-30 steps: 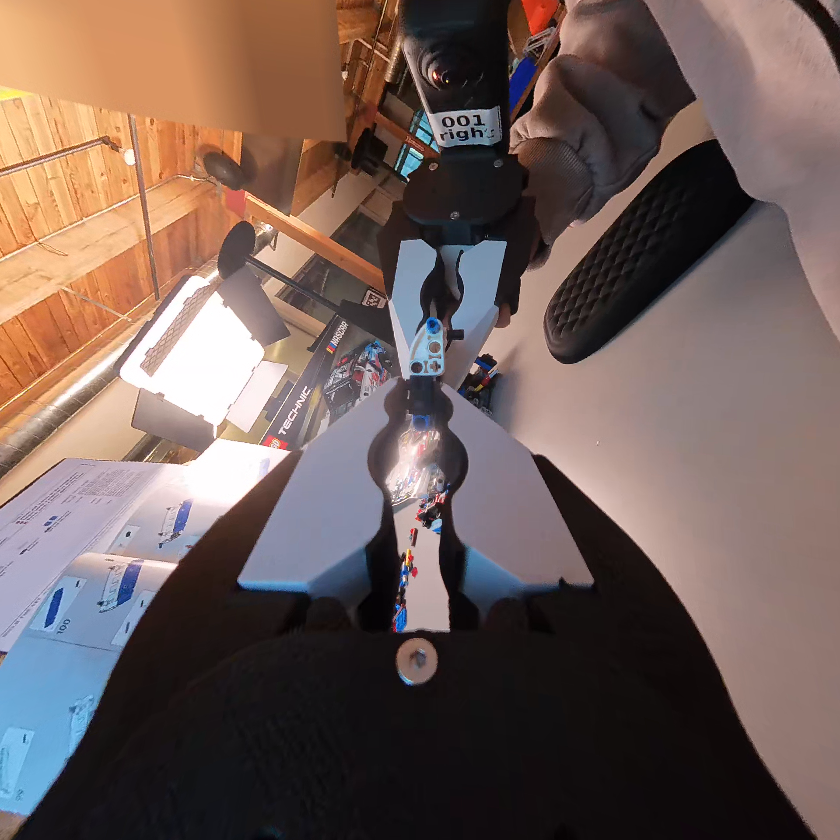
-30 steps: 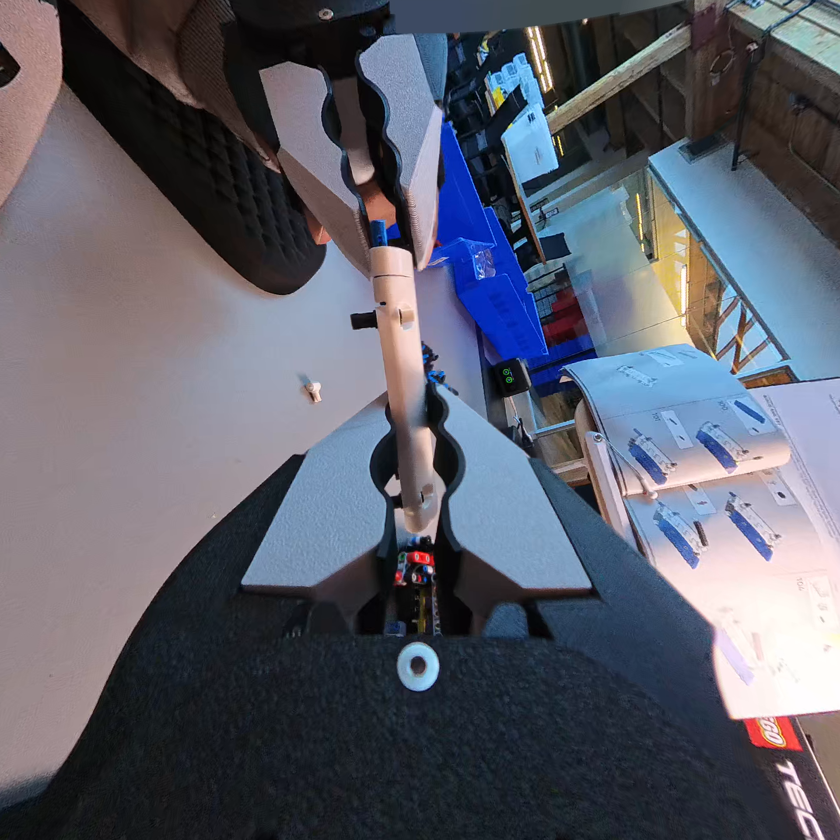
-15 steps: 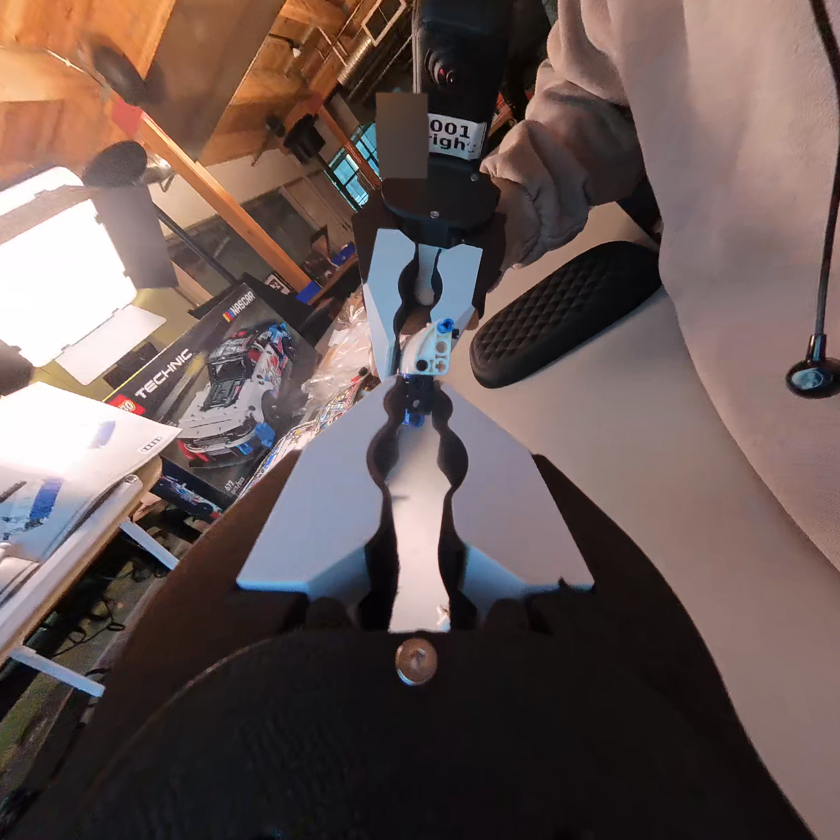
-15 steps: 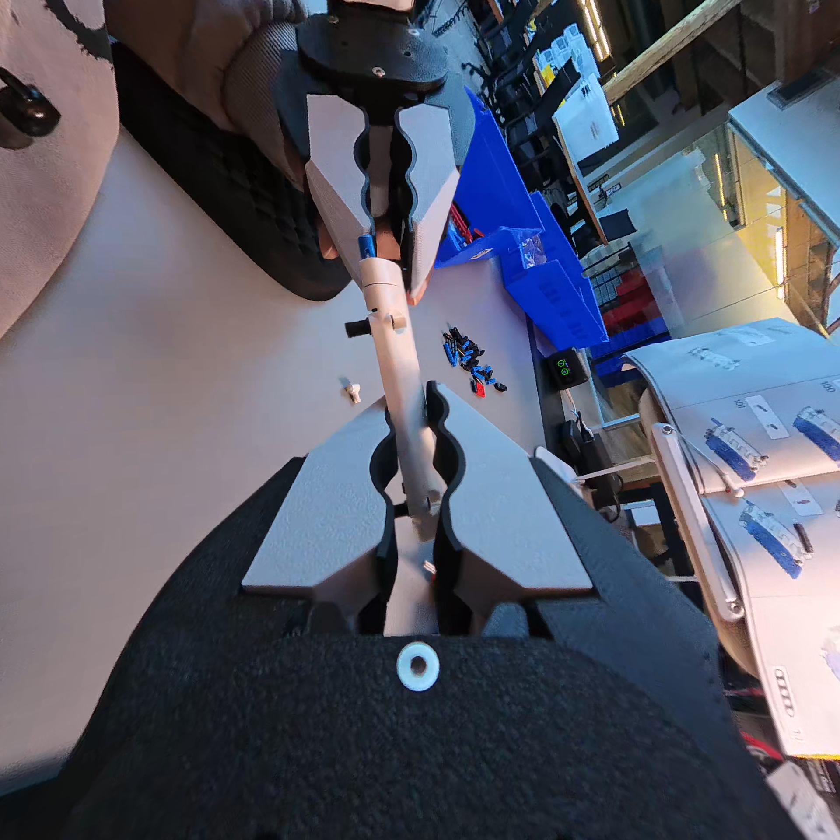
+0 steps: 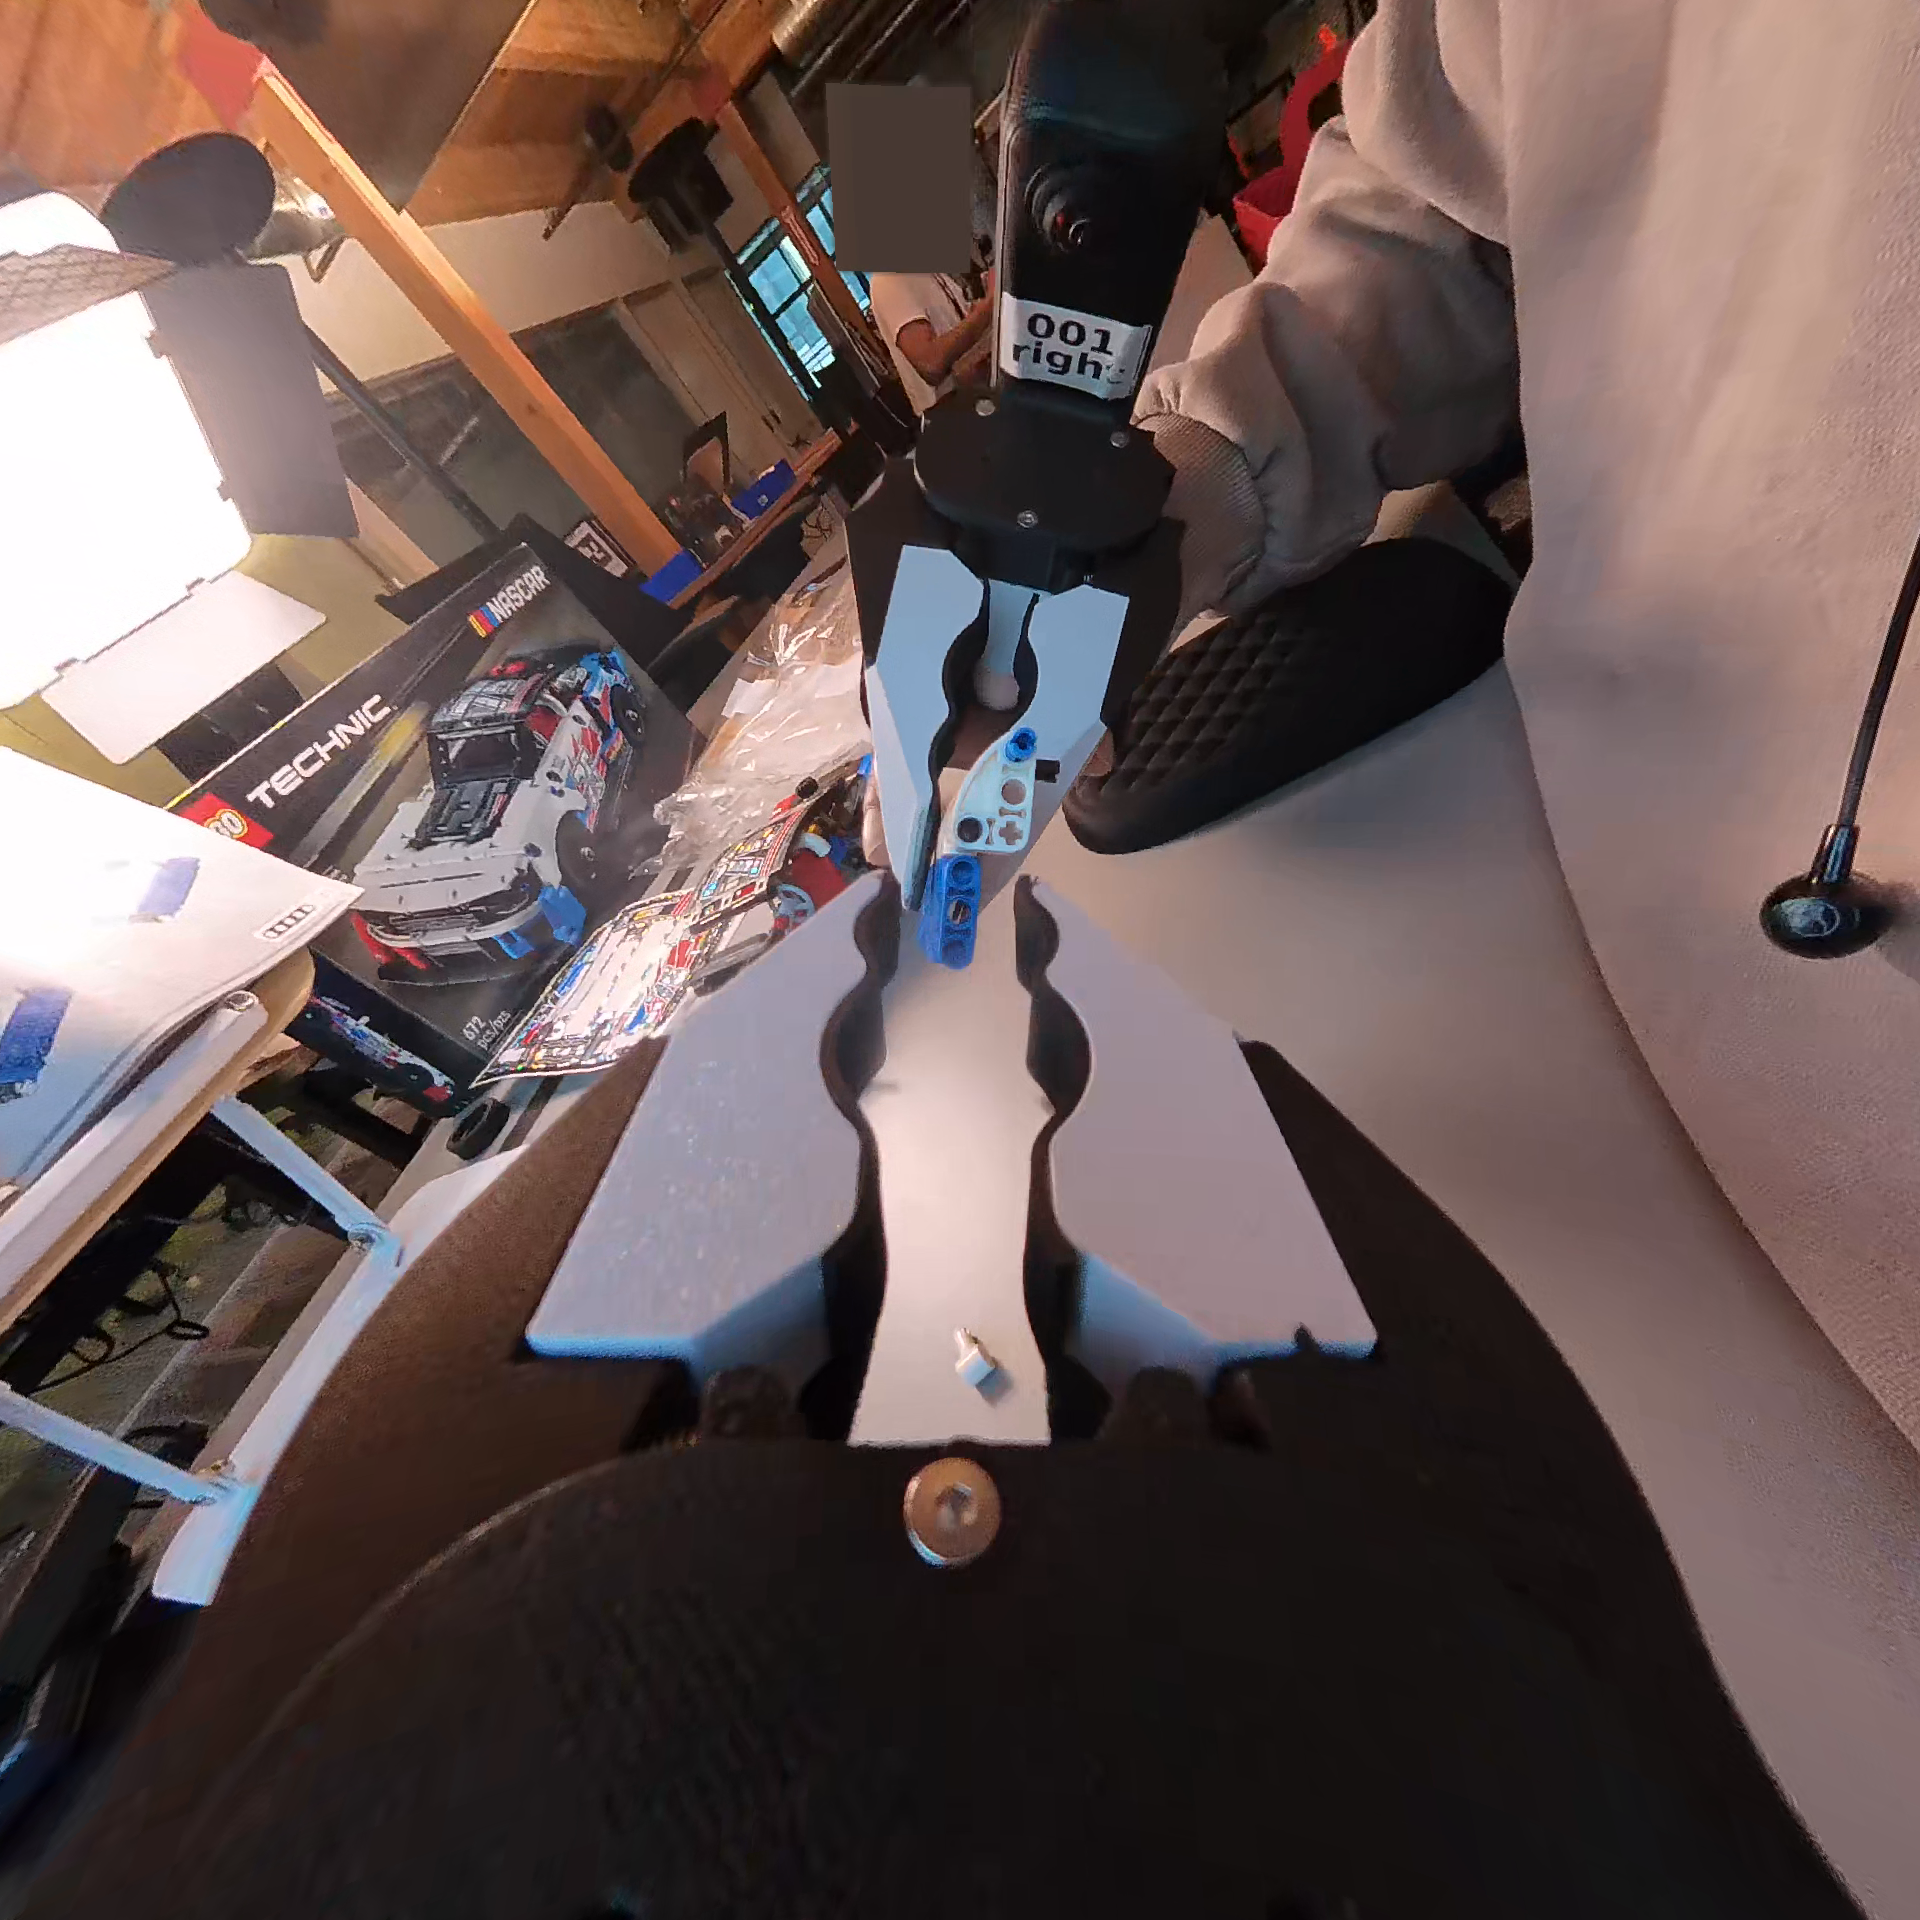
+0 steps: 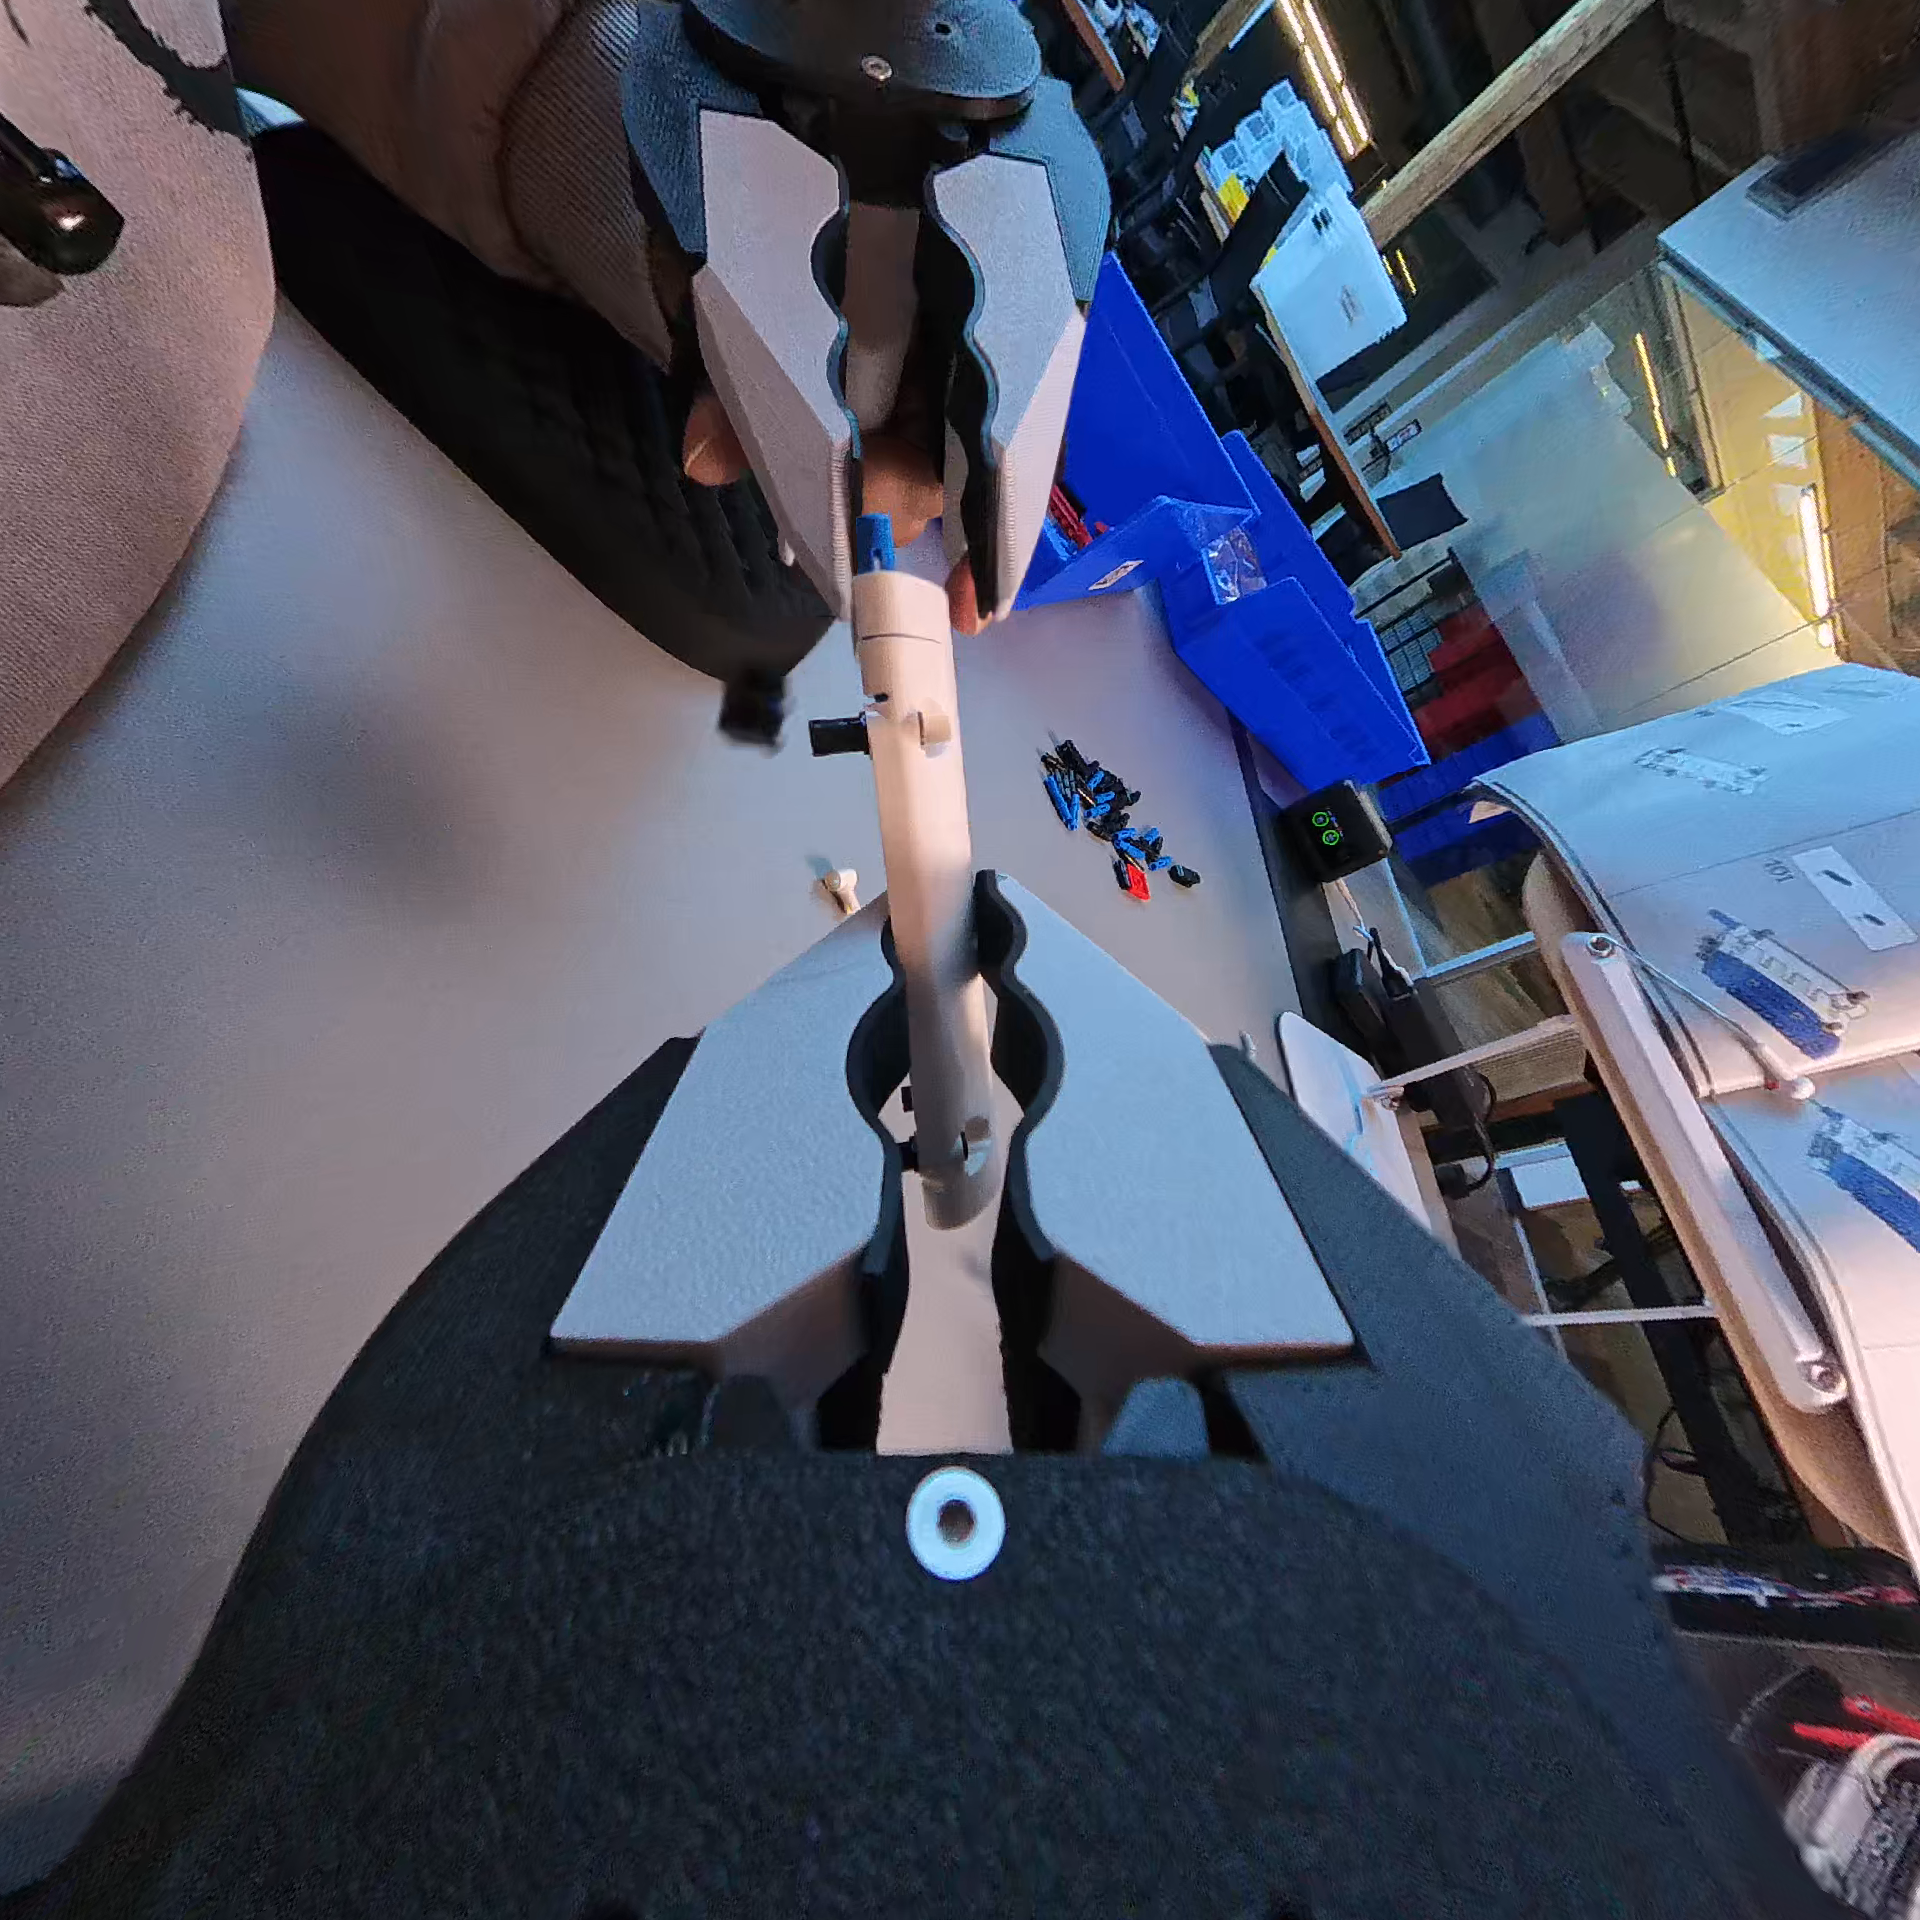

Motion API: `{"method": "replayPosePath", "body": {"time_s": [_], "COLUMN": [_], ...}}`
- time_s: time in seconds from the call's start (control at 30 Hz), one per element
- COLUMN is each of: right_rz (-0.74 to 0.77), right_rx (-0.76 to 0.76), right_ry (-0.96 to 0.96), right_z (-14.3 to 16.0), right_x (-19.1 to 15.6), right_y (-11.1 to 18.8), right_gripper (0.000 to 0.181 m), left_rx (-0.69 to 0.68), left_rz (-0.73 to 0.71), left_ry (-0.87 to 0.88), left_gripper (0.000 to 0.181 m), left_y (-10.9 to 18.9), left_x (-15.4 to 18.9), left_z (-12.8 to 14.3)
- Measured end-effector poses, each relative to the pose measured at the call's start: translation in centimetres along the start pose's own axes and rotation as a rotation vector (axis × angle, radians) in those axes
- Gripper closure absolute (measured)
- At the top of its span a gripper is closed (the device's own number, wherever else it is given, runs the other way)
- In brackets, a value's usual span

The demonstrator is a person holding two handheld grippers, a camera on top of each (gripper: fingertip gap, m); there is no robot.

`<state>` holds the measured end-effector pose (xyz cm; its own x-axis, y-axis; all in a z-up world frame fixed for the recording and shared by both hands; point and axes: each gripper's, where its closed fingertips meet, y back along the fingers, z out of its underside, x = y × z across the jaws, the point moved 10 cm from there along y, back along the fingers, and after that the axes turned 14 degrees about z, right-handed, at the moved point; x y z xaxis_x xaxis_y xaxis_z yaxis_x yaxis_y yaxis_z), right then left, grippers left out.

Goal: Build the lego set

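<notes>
My right gripper [image 6: 935, 904] is shut on a long white Lego assembly [image 6: 920, 831] and holds it above the white table [image 6: 416, 935]. The assembly carries a black pin [image 6: 836, 736] on its side and a blue piece [image 5: 948, 902] at its far end. In the left wrist view the right gripper [image 5: 992, 810] faces me with the white piece [image 5: 992, 795] in its jaws. My left gripper [image 5: 953, 894] is open, its fingertips on either side of the blue end without gripping it. It also shows open in the right wrist view [image 6: 904, 592]. A small blurred black piece [image 6: 750, 712] shows left of the assembly.
A small white pin [image 6: 840, 883] lies on the table. A pile of black and blue pins [image 6: 1112, 821] lies to the right, before blue bins [image 6: 1247, 582]. The set's box [image 5: 468, 779], a sticker sheet [image 5: 665, 956], the instruction booklet [image 6: 1766, 935] and a black padded rest [image 5: 1299, 707] border the table. Left tips to right tips: about 5 cm.
My left gripper has opened and let go of the blue end of the assembly. The right gripper still holds the white part. Both grippers have tilted down towards the table.
</notes>
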<state>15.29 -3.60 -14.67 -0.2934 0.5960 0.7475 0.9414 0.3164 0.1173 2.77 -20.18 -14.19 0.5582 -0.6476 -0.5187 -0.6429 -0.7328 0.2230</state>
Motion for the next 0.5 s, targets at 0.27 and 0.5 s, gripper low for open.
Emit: {"method": "replayPosePath", "body": {"time_s": [0.27, 0.5], "right_rz": [-0.022, -0.044], "right_rx": [-0.117, -0.203], "right_ry": [-0.046, -0.112], "right_z": [2.3, 3.6], "right_x": [-0.4, -0.4], "right_y": [-0.1, 0.4], "right_gripper": [0.174, 0.174], "left_rx": [-0.143, -0.344], "left_rz": [0.061, 0.287], "left_ry": [0.209, 0.621], "left_gripper": [0.17, 0.161], "left_y": [1.7, 5.3], "left_x": [-0.7, -0.5], "left_z": [2.0, 4.9]}}
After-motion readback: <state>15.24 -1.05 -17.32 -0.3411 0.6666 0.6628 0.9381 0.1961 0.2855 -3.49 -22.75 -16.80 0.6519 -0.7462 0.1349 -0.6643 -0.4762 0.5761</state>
